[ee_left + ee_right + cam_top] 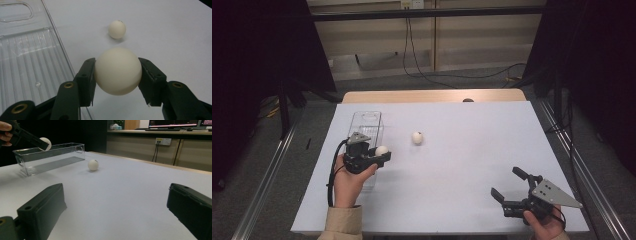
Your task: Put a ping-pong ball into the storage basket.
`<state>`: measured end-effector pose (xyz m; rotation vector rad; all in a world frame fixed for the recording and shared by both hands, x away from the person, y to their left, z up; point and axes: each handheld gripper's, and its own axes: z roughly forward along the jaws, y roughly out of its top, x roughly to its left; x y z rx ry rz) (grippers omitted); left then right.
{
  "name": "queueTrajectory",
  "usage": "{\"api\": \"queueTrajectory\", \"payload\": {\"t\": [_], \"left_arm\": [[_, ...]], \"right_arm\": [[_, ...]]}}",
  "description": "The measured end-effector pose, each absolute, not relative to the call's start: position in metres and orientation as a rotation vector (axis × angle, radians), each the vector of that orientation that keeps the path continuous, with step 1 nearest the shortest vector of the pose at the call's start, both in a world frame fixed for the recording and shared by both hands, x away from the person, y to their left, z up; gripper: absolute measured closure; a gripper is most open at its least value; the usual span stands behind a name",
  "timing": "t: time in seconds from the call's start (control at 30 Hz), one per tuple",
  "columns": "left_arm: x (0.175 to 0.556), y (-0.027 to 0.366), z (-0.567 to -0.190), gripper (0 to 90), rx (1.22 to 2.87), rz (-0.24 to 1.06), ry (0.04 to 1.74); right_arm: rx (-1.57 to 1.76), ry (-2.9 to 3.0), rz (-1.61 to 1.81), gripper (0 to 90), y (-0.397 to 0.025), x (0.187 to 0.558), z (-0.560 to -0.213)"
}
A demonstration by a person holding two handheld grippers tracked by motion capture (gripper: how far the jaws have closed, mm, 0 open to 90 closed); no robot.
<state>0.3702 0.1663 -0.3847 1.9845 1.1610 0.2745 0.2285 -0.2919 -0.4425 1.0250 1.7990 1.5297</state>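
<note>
My left gripper (pixel 382 151) is shut on a white ball (pixel 118 71), held above the table just right of a clear plastic bin (pixel 366 131). In the left gripper view the bin's ribbed floor (pixel 27 62) lies to the left of the jaws. A second white ball (pixel 417 138) rests on the white table, beyond the held one (pixel 117 29). My right gripper (pixel 508 184) stands open near the front right edge with nothing between its jaws. In the right gripper view the loose ball (pixel 93 165), the bin (pixel 50 157) and the left gripper's held ball (pixel 46 143) lie ahead.
The white table top (pixel 472 145) spreads wide between the two grippers. A wooden strip (pixel 432 96) runs along the far edge. Cables (pixel 422 70) trail over the floor behind the table, and dark curtains hang at both sides.
</note>
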Motion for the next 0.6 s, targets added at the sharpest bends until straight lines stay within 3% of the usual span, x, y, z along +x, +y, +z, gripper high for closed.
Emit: {"api": "queueTrajectory", "payload": {"t": [0.6], "left_arm": [[0.370,0.177,-0.382,51.1,1.966,0.285,1.182]], "right_arm": [[1.024,1.796,1.527,1.1,-0.292,0.228,-0.442]]}}
